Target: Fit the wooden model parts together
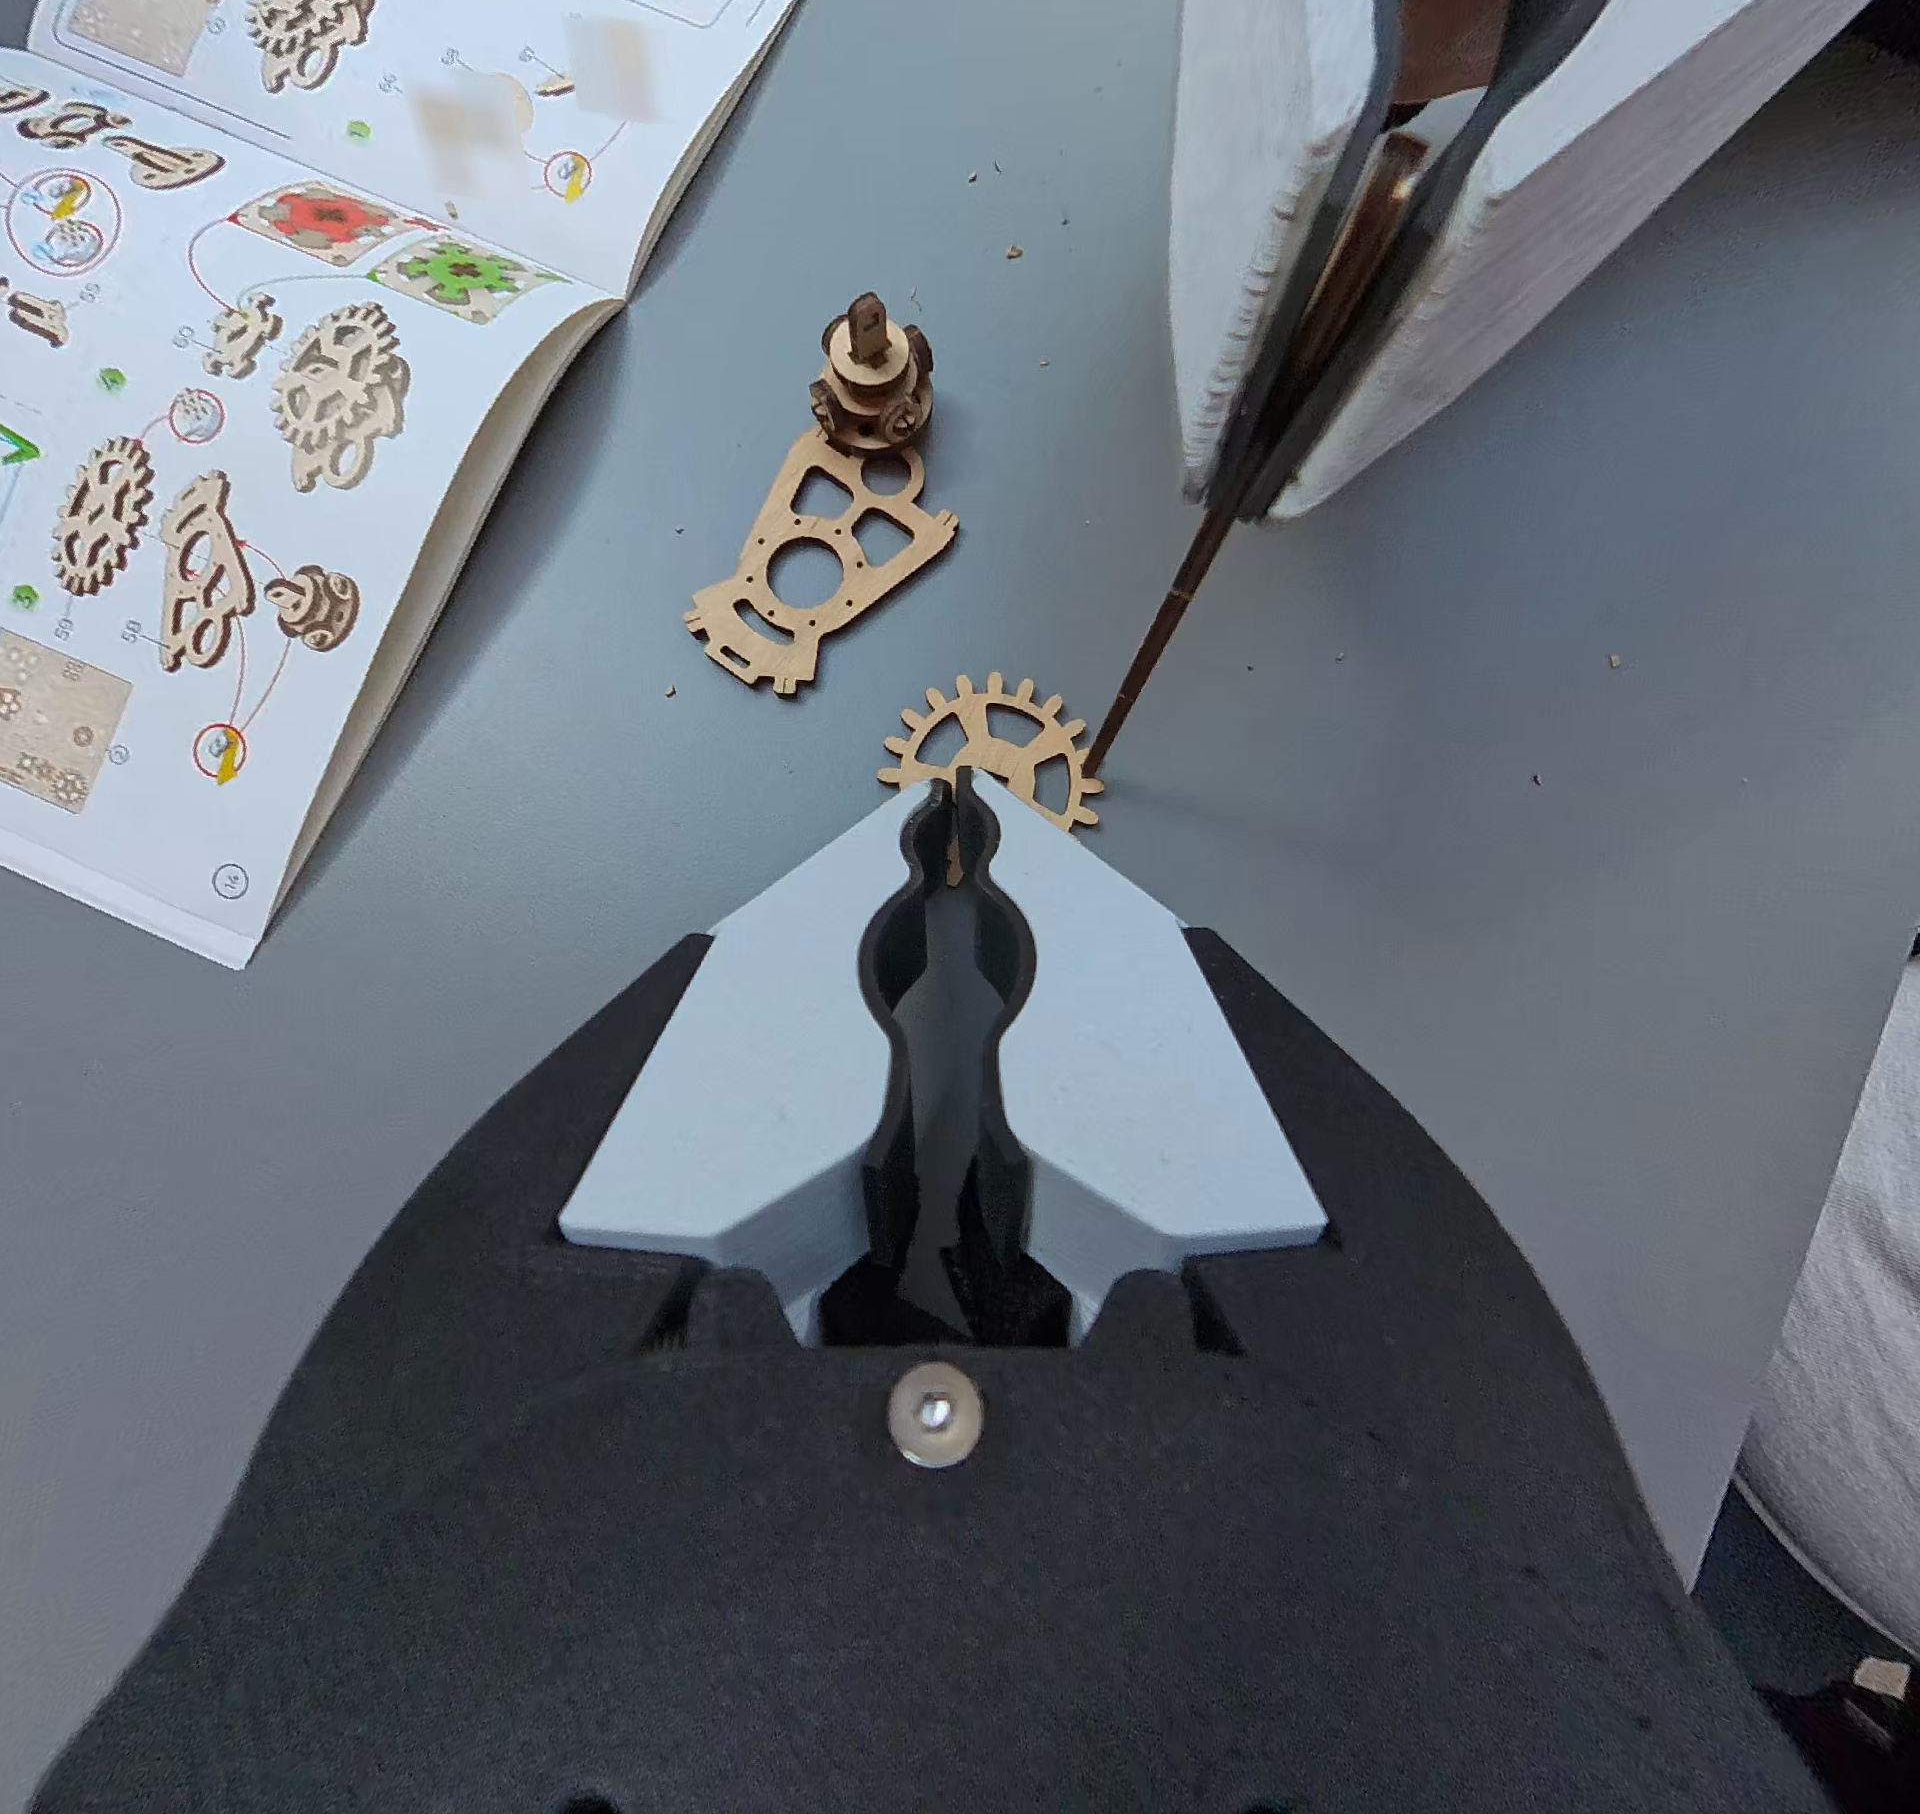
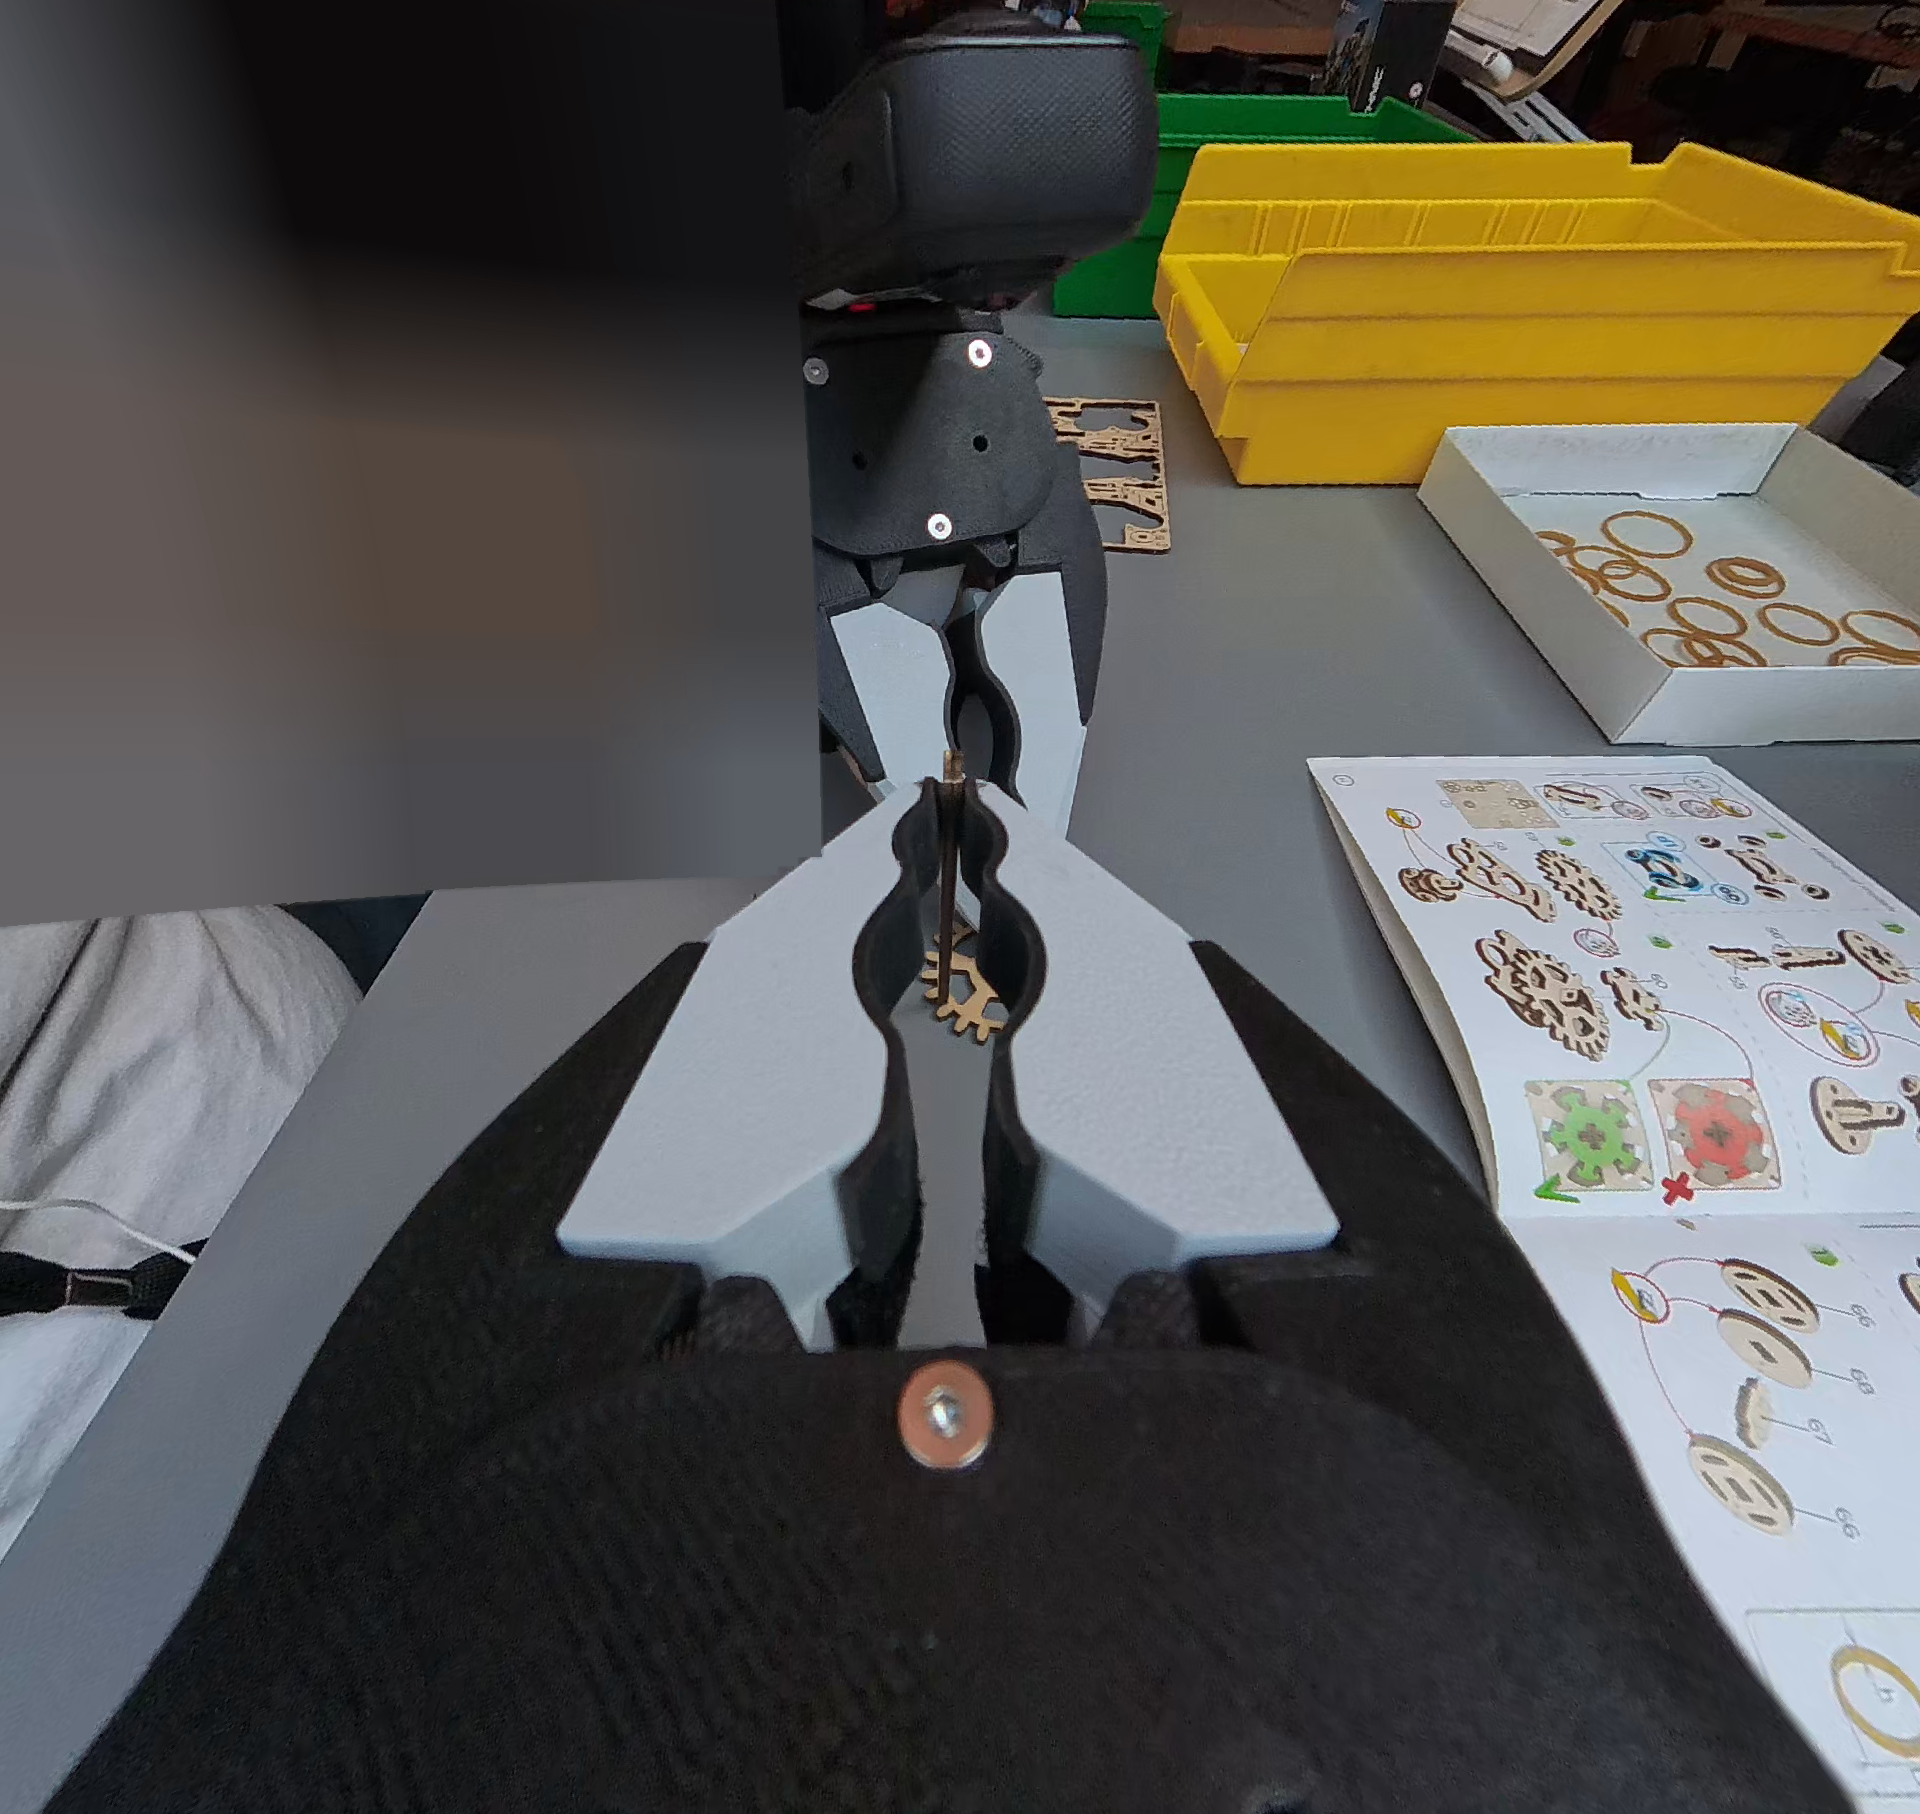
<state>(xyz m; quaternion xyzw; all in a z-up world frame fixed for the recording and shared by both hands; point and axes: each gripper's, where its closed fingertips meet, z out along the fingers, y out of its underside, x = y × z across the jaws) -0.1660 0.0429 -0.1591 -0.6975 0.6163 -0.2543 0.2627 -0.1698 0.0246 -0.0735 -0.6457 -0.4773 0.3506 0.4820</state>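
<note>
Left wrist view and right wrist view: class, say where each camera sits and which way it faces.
Left wrist view: on the left tongs, looking down at the grey table; its fingers pinch the gear.
Right wrist view: on the right tongs, facing across the table toward yellow bins; it grips a thin stick.
Shared: gear, stick, booklet, each other's tongs.

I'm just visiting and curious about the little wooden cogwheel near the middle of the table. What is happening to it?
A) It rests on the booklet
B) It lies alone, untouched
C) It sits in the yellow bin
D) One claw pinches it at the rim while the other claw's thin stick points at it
D: the left claw is shut on the cogwheel, and the stick from the right claw meets its edge.
</note>
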